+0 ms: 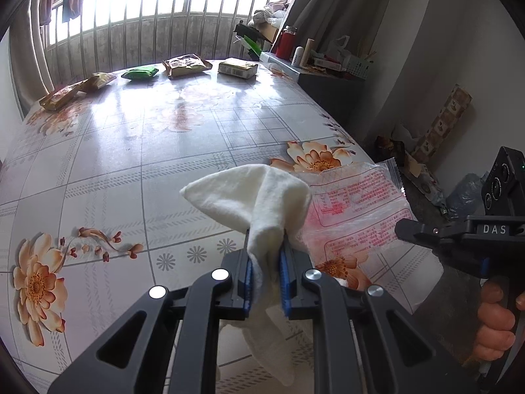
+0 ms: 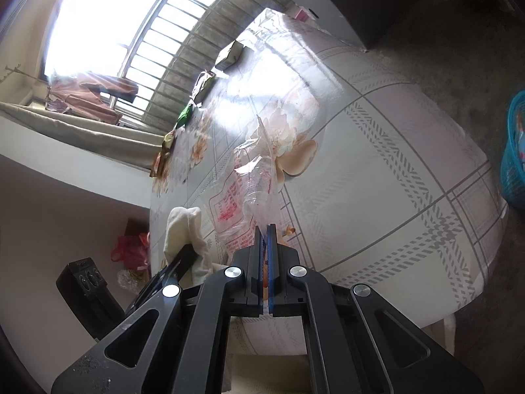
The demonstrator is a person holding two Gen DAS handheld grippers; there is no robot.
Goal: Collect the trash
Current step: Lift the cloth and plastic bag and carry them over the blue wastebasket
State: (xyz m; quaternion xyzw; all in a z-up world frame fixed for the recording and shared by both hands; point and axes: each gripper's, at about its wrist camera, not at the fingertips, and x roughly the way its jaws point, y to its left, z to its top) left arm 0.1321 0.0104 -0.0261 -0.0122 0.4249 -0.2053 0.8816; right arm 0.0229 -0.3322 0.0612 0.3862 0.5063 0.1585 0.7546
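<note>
- While the clear plastic wrapper [image 1: 357,203] with red print lies at the near right edge of the table [image 1: 147,151], the right gripper [image 2: 266,229] has its blue pads fully together on a thin fold of the film; seen from the right wrist view, the wrapper [image 2: 249,193] stands up from the jaws in a crumpled sheet.
- Left gripper [image 1: 266,256]: jaws nearly closed, clamped on a white cloth [image 1: 249,197], which bunches above the pads and hangs below them. Cloth sits just beside the wrapper, overlapping its left edge in the left wrist view.
- Farther out: five snack packets along the far edge by the window, among them a green packet [image 1: 139,73] and a brown packet [image 1: 186,65]. Not yet collected.
- Blue basket [image 2: 516,151] on the floor, right of the table; likely the bin, cannot confirm.
- Risk, judged: grip is on a slim pinch of slick film. A quick swing toward the basket could let it slide out of the pads.
- Risk, judged: wrapper and cloth are close; lifting could drag film against cloth and tug it loose.
- Risk, judged: the light film may cling to the pads on release.
</note>
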